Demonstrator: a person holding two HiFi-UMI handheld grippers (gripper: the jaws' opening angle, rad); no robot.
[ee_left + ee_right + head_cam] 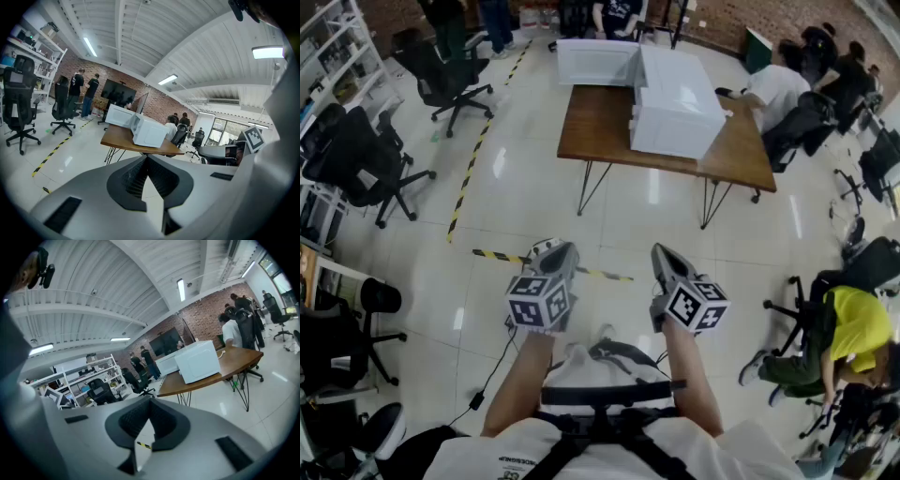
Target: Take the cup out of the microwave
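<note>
Left tongs (566,251): jaws were together, nothing between them, held out over the floor (628,216).
Right tongs (662,255): jaws were together, likewise empty, near the left pair.
Striped tape (499,256): lay on the floor by the tongs' tips.
Desk (595,127): wooden, on thin metal legs, stood well apart from both tongs.
Microwave (677,111): white, sat on the desk, with a second white box (595,61) close beside it.
Cup: could not be seen in any view.
</note>
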